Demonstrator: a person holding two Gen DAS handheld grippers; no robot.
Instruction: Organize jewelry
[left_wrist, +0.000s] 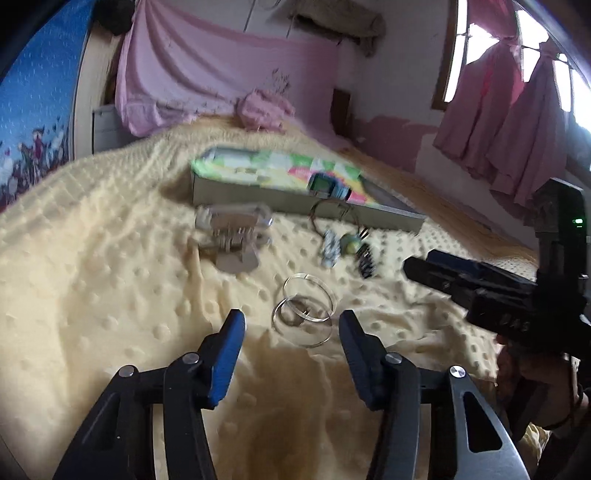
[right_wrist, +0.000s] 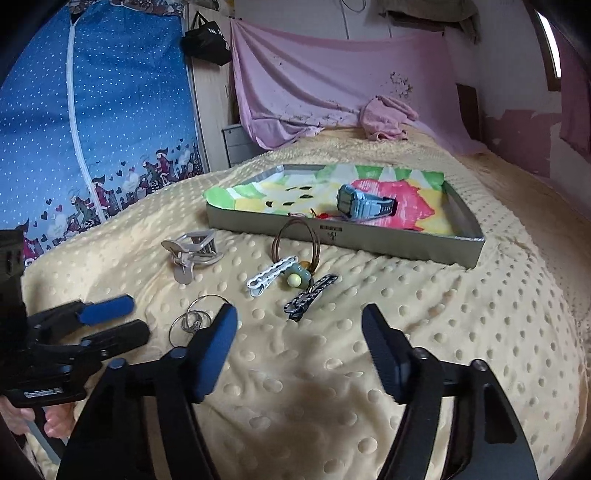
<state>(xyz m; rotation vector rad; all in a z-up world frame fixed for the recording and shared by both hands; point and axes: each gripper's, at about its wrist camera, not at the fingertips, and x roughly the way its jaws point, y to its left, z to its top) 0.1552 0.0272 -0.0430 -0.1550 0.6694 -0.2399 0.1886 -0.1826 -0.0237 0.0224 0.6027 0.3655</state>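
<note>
Blanket (right_wrist: 369, 332): soft cream cloth, matt, raised dots all over. Tray (right_wrist: 369, 247): dull grey cardboard walls, lined with bright printed paper. Watch (right_wrist: 364, 203): blue-grey plastic, slight sheen. Bangles (left_wrist: 306, 314): thin, shiny metal. Claw clip (right_wrist: 192, 251): smooth beige plastic. Gripper pads (right_wrist: 218, 350): matt blue on black plastic fingers. Far drape (right_wrist: 332, 81): thin pink cloth, creased.
</note>
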